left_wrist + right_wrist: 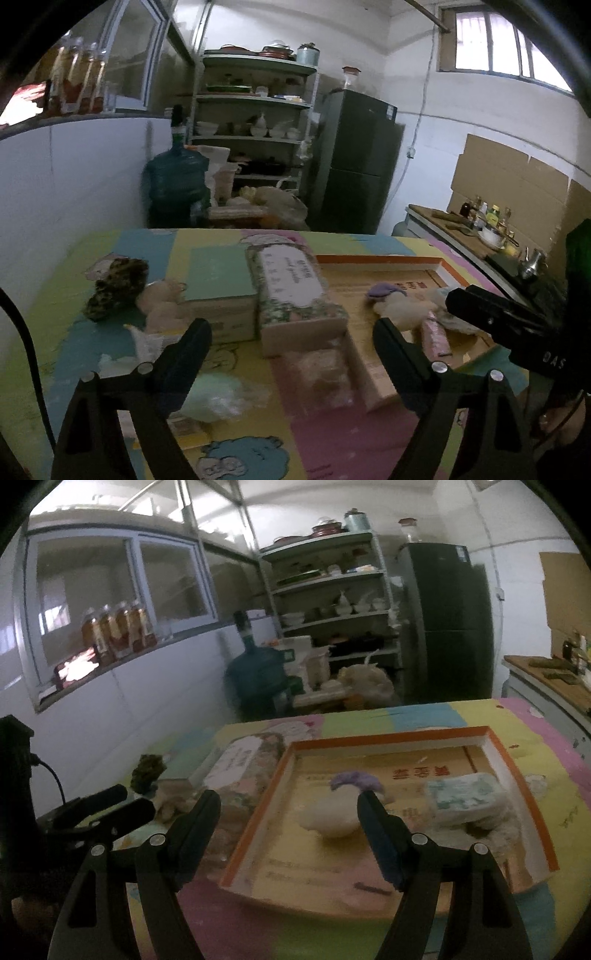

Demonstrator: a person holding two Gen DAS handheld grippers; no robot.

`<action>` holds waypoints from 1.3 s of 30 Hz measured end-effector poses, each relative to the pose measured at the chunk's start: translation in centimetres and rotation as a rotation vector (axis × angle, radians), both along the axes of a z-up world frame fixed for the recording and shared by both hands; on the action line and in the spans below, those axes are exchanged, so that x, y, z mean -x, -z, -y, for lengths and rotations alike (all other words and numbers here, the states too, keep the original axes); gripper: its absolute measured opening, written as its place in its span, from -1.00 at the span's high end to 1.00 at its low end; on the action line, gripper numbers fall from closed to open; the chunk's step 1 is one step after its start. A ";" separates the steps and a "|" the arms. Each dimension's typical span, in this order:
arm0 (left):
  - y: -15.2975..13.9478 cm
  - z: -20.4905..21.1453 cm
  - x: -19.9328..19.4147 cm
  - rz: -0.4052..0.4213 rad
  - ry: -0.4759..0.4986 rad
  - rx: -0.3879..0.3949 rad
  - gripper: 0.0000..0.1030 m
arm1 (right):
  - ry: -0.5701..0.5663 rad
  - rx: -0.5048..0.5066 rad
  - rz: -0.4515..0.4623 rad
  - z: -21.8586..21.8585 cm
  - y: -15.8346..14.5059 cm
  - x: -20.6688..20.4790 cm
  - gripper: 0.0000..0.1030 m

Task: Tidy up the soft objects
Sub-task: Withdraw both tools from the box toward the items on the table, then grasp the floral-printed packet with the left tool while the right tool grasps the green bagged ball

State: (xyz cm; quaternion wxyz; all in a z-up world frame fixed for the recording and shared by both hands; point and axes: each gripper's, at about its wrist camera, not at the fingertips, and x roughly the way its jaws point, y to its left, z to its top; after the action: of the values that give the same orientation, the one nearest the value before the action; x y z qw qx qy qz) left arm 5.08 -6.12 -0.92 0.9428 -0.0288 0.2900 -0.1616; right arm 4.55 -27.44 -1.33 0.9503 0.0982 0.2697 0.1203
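My left gripper (290, 332) hangs open and empty over the colourful table mat, short of a floral box (291, 284). To its left lie a dark spotted plush (118, 288) and a beige plush (162, 299). A mint-green soft bundle in clear wrap (214, 398) sits under the left finger. My right gripper (288, 797) is open and empty over the near left part of an orange-rimmed shallow box (388, 734). Inside that box lie a white plush with a purple cap (332, 819) and a soft white-green pack (461, 794). A pink item (436, 336) lies beside the plush.
A green-topped carton (218, 284) stands left of the floral box. Behind the table are a blue water jug (177, 177), a shelf rack with dishes (255, 129) and a dark fridge (354, 162). A counter with bottles (480, 225) runs along the right wall.
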 end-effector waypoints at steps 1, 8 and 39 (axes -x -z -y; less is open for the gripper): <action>0.0 -0.4 0.1 -0.001 -0.007 0.000 -0.72 | -0.006 0.002 0.000 -0.3 0.0 0.0 -0.51; 0.4 -3.2 0.1 -0.009 -0.048 0.009 -0.71 | -0.042 0.027 -0.007 -3.1 -0.1 -0.4 -0.51; 4.3 -16.4 0.7 -0.078 -0.220 0.055 -0.71 | -0.235 0.087 -0.112 -13.5 2.7 -2.4 -0.51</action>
State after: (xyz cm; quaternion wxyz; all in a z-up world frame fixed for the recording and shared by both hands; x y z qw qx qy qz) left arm 4.41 10.27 -5.24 0.9417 -0.0928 0.3170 -0.0637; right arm 6.98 -13.90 -4.03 0.9165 0.0311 0.3368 0.2135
